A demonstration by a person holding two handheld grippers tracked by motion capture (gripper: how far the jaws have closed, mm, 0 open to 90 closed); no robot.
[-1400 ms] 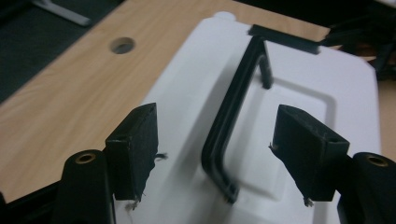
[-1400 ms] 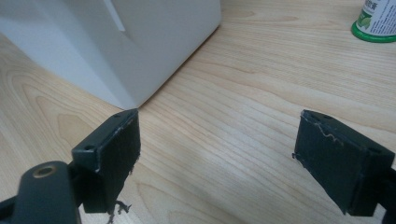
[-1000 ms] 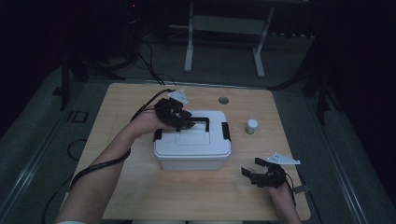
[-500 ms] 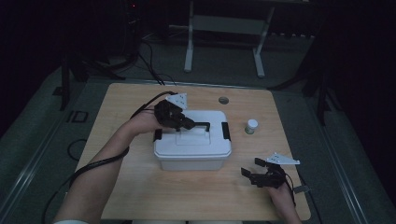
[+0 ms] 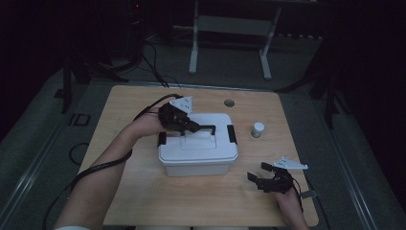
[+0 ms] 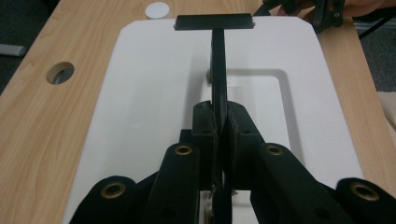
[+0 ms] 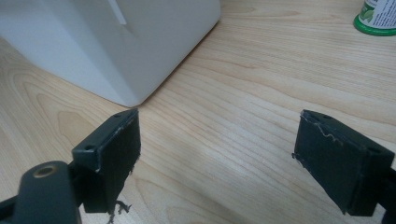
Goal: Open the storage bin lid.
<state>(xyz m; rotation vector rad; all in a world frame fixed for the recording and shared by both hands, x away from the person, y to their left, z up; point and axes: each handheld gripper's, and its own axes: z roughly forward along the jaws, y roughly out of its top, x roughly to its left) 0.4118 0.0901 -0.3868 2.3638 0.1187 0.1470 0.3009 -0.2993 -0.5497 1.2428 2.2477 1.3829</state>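
At mid-surface, the left gripper point(image 6: 219, 135) clenches the box point(image 5: 197, 148) handle point(image 6: 218, 70); lift straight up (steady, I judge); right gripper point(image 7: 219, 158), near the front-right corner, gapes unloaded.

The high view is dim and soft; its upper corners fall to near black. Both gripper views are brighter and evenly lit. The white box point(image 6: 154, 112) shows soft shadows along its lid recess, without glare. Near fingers point(image 7: 112, 154) at the lower frame appear slightly blurred.
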